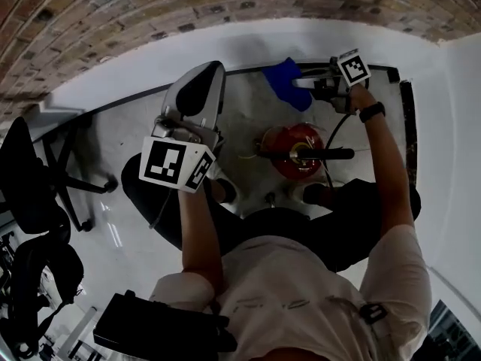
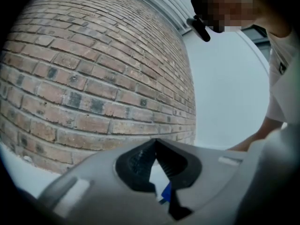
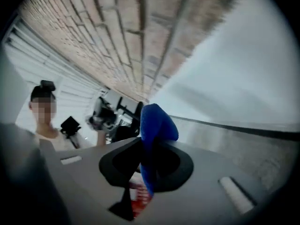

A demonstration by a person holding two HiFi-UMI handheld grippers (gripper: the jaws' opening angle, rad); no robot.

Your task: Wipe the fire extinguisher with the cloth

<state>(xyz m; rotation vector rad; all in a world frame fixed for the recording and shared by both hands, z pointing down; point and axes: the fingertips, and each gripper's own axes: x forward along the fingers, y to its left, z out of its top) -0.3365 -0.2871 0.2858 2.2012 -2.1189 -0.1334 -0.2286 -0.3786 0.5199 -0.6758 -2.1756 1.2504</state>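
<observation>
A red fire extinguisher (image 1: 297, 156) stands on the floor between the person's feet, seen from above, with its black handle (image 1: 319, 154) across the top. My right gripper (image 1: 302, 83) is past the extinguisher, toward the wall, and is shut on a blue cloth (image 1: 288, 81). In the right gripper view the blue cloth (image 3: 157, 123) stands up out of that gripper (image 3: 149, 146), and a bit of the red extinguisher (image 3: 140, 201) shows below the jaws. My left gripper (image 1: 213, 68) is raised to the left of the extinguisher, its jaws (image 2: 155, 143) together with nothing between them, facing the brick wall.
A brick wall (image 1: 150, 10) with a white base curves across the far side. Black office chairs (image 1: 37, 194) stand at the left. A dark strip (image 1: 406, 119) edges the grey floor patch. The person's shoes (image 1: 225, 190) flank the extinguisher.
</observation>
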